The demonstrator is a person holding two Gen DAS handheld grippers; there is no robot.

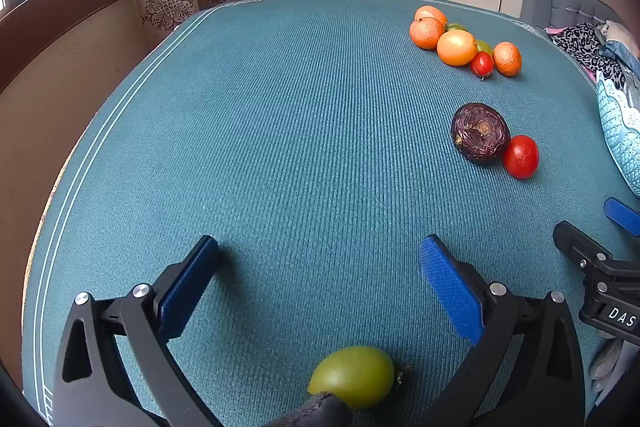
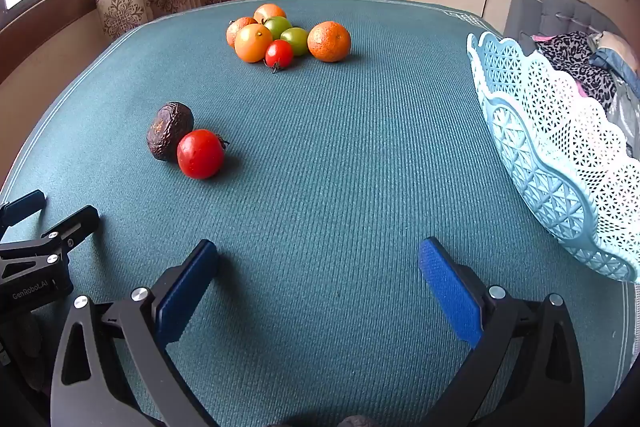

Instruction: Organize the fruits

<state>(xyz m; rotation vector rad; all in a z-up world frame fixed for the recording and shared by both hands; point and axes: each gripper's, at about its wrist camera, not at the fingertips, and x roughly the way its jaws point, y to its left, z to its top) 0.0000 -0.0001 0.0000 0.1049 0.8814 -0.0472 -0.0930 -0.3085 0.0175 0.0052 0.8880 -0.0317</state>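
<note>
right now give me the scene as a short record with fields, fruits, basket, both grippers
surface: teal cloth
far pile: four oranges, two green tomatoes, one small red tomato
middle pair: dark wrinkled fruit touching red tomato
near fruit: green tomato on the cloth under the left gripper
basket: pale blue lattice basket at right, inside not visible
left gripper: open, holding nothing
right gripper: open, holding nothing

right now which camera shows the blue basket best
The right wrist view: the basket shows its scalloped rim and lattice wall along the right side. The left wrist view catches only a sliver at its right edge.
</note>
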